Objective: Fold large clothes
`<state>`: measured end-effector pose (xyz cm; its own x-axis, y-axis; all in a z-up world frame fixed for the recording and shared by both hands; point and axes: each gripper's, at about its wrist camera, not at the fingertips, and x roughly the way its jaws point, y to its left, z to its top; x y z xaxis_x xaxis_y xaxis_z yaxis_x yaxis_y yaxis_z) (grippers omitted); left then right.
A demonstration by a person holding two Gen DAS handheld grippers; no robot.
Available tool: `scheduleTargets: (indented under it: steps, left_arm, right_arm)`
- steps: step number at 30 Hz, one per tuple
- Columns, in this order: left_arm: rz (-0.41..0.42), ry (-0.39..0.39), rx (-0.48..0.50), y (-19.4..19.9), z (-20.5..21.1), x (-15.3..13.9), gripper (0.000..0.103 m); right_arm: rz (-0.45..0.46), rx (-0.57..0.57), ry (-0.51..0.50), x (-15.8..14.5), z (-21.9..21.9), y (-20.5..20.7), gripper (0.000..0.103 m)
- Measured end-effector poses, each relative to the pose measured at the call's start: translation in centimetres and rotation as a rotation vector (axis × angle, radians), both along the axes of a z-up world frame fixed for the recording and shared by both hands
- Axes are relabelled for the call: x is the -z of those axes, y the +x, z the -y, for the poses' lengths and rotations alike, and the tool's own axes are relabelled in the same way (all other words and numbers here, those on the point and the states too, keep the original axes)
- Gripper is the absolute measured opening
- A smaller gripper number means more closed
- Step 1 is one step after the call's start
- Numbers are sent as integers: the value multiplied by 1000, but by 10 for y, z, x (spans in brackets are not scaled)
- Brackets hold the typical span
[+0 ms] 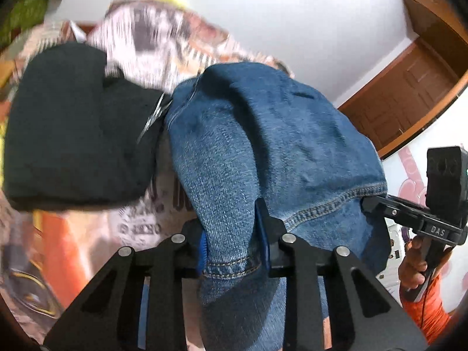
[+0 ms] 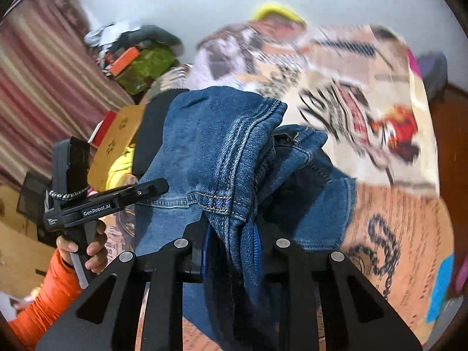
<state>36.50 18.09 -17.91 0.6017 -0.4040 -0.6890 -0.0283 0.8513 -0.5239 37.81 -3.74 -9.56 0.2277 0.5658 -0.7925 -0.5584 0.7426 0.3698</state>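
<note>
A pair of blue denim jeans (image 1: 263, 134) hangs lifted above the patterned bedspread (image 1: 152, 38). My left gripper (image 1: 232, 242) is shut on a hemmed fold of the denim, which bulges up between its blue pads. At the right edge of the left wrist view, the right gripper (image 1: 368, 203) bites the same stitched edge. In the right wrist view the jeans (image 2: 216, 146) drape over the jaws, and my right gripper (image 2: 231, 242) is shut on a bunched seam. The left gripper (image 2: 163, 185) shows at the left there, pinching the hem. A hand in an orange sleeve holds each tool.
A folded black garment (image 1: 76, 128) lies on the bedspread left of the jeans. A brown wooden door (image 1: 409, 90) stands at the right. A striped curtain (image 2: 44, 87), a green bag (image 2: 146, 67) and cardboard boxes (image 2: 117, 137) crowd the left of the bed.
</note>
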Motion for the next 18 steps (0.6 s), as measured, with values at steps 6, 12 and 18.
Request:
scheduleTargets:
  steps: [6, 12, 18]
  left_arm:
    - [98, 15, -25, -25, -33, -54, 25]
    - [167, -4, -72, -31, -68, -86, 25]
    - [229, -9, -134, -39, -101, -115, 25]
  right_arm:
    - [67, -39, 58, -37, -26, -3, 21]
    - [130, -88, 110, -63, -60, -3, 21]
    - [185, -142, 142, -80, -102, 1, 21]
